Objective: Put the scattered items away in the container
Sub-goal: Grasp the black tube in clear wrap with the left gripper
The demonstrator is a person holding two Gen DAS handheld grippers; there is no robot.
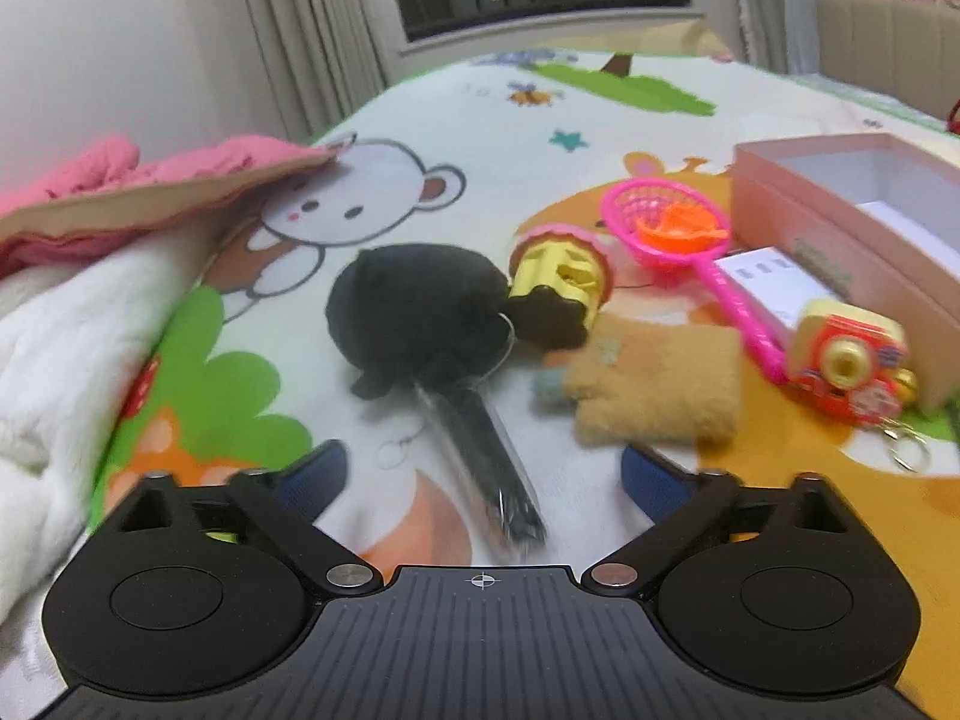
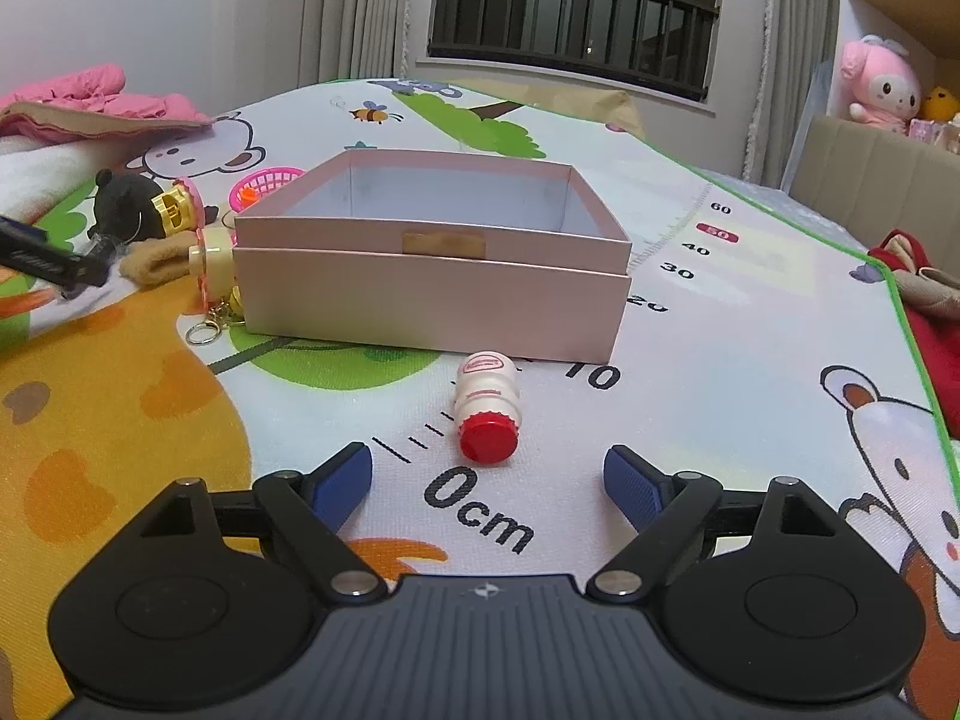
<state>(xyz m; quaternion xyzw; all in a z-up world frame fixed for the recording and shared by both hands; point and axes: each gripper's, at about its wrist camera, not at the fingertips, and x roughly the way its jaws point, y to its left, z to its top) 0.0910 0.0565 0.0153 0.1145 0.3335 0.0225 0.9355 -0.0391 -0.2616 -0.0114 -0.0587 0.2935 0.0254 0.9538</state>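
A pink open box (image 2: 432,294) stands on the cartoon play mat; its corner shows at the right of the left wrist view (image 1: 840,240). My left gripper (image 1: 483,477) is open, with the wrapped handle of a black plush toy (image 1: 414,306) between its fingers. Beside the plush lie a yellow toy (image 1: 561,276), a pink net scoop (image 1: 666,225), a tan plush piece (image 1: 654,387) and a red toy camera keychain (image 1: 846,357). My right gripper (image 2: 487,483) is open just behind a small white bottle with a red cap (image 2: 487,411), which lies on its side in front of the box.
A white blanket (image 1: 54,360) and pink clothing (image 1: 150,180) lie at the mat's left. Red fabric (image 2: 924,312) lies at the mat's right edge. A white card (image 1: 774,282) lies by the box. Curtains and a window are behind.
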